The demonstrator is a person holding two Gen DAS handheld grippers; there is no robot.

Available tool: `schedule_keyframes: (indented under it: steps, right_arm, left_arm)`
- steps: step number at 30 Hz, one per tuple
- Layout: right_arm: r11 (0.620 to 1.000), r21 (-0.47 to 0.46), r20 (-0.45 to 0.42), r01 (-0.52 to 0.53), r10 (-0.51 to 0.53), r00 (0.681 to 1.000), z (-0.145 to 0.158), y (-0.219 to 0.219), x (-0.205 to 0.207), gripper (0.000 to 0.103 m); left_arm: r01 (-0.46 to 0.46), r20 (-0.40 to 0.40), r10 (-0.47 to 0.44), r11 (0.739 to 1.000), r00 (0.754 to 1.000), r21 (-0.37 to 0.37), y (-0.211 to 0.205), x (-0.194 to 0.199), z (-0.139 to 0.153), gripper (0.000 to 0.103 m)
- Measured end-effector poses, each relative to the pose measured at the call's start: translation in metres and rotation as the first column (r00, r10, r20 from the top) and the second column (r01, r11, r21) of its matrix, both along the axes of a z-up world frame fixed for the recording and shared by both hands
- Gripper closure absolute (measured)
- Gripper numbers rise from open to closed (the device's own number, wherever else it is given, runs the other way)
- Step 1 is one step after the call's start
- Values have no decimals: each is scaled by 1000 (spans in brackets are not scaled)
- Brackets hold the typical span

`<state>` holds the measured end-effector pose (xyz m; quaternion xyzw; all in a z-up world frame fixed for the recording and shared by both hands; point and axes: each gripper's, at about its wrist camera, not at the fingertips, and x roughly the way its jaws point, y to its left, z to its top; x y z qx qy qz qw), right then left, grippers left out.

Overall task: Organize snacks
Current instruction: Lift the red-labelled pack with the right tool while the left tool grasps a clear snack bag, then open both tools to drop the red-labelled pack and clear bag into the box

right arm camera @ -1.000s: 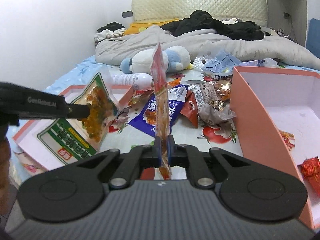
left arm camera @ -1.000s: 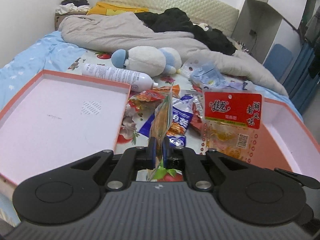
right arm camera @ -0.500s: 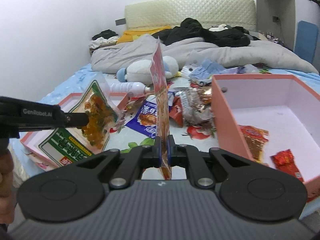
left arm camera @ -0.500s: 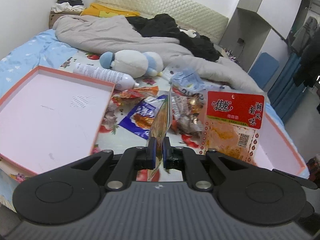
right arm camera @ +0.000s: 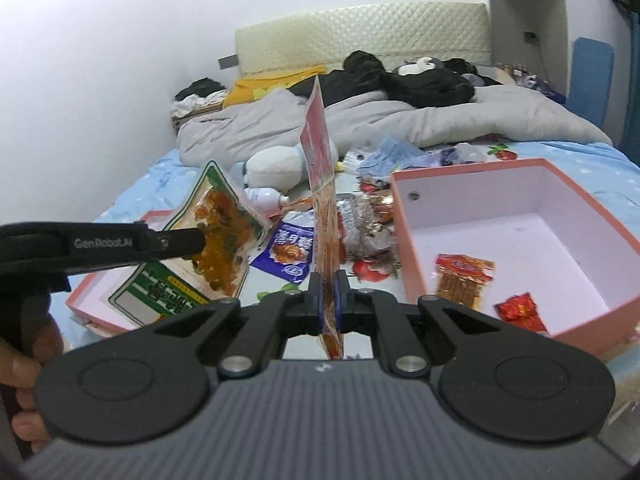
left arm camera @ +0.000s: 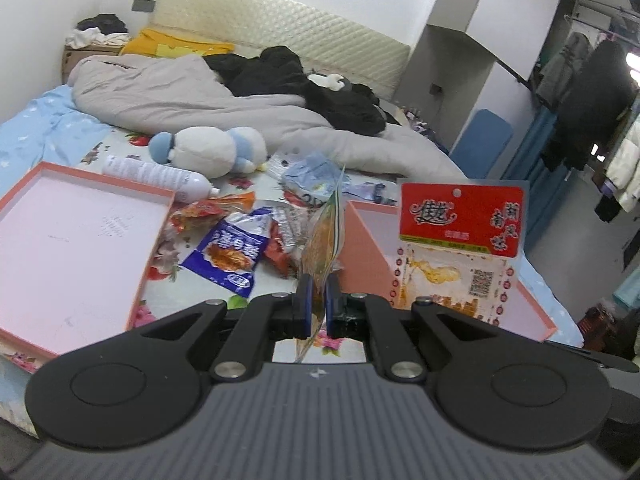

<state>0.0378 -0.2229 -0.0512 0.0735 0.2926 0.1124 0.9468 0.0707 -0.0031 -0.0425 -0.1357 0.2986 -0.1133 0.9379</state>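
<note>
My left gripper (left arm camera: 317, 300) is shut on a green-edged clear snack bag (left arm camera: 325, 236), seen edge-on; the right wrist view shows its face with orange pieces (right arm camera: 218, 240). My right gripper (right arm camera: 327, 300) is shut on a red-topped snack packet (right arm camera: 320, 184), edge-on here and face-on in the left wrist view (left arm camera: 460, 240). Both are held above the bed. A pink box (right arm camera: 568, 184) at right holds a long red snack (right arm camera: 462, 280) and a small red packet (right arm camera: 520, 310). The flat pink lid (left arm camera: 80, 248) lies at left. Loose snacks, including a blue bag (left arm camera: 234, 252), lie between them.
A plush toy (left arm camera: 208, 152), a white spray can (left arm camera: 156, 176) and crumpled plastic bags (left arm camera: 316, 182) lie behind the snack pile. A grey quilt (left arm camera: 192, 100) and black clothes (left arm camera: 320, 88) cover the far bed. A wardrobe (left arm camera: 480, 40) stands at right.
Both grippers have pulled back and risen with their bags still gripped. The inside of the pink box and the two red snacks in it have come into the right wrist view.
</note>
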Motion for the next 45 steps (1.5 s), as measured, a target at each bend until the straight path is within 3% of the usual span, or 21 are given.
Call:
schedule_keyframes:
  steps: [10, 19, 27, 30, 34, 40, 45]
  right_arm:
    - [996, -23, 5, 89, -89, 996, 8, -35, -2, 95]
    - [980, -32, 18, 199, -198, 980, 13, -76, 12, 95]
    - [944, -99, 33, 316, -314, 949, -6, -117, 59, 95]
    - [935, -107, -8, 337, -340, 941, -19, -133, 84, 95]
    - [942, -107, -127, 317, -329, 936, -44, -153, 117, 94]
    - [949, -116, -260, 294, -314, 913, -81, -164, 147, 93]
    - [944, -121, -300, 308, -330, 895, -95, -165, 152, 92]
  left_arm:
    - [116, 4, -116, 993, 993, -5, -41, 10, 4, 96]
    - [249, 23, -249, 968, 968, -37, -94, 48, 22, 96]
    - [357, 26, -359, 932, 933, 58, -160, 101, 26, 96]
    - [377, -13, -377, 923, 926, 81, -182, 129, 18, 96]
    - [383, -89, -374, 915, 923, 124, -202, 164, -4, 96]
    - [399, -237, -370, 912, 898, 90, -211, 208, -42, 96]
    - [397, -295, -358, 914, 886, 85, -211, 220, -57, 96]
